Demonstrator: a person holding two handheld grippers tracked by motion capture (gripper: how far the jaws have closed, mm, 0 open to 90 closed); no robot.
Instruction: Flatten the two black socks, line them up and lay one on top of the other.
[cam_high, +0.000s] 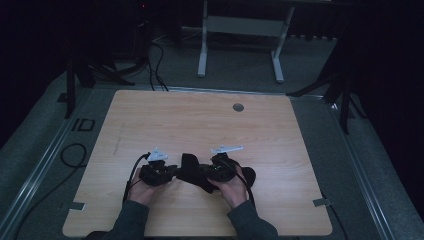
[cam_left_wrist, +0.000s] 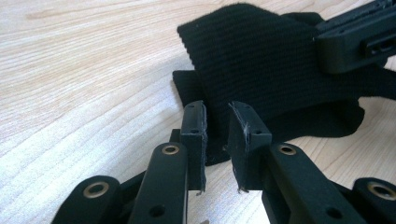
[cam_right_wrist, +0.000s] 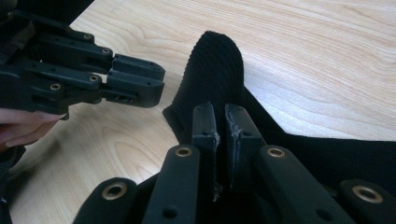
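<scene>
Item: black knitted cloth (cam_high: 192, 171), lying on the near half of the wooden table (cam_high: 210, 120), between the two grippers. 
Right gripper (cam_right_wrist: 220, 122): jaws are pressing together on a fold of the cloth, which is standing up as a rounded peak beyond the tips. 
Left gripper (cam_left_wrist: 218, 122): jaws are standing apart, tips just at the cloth's edge, nothing pinched between them. 
Both hands are resting low over the table beside the cloth.
</scene>
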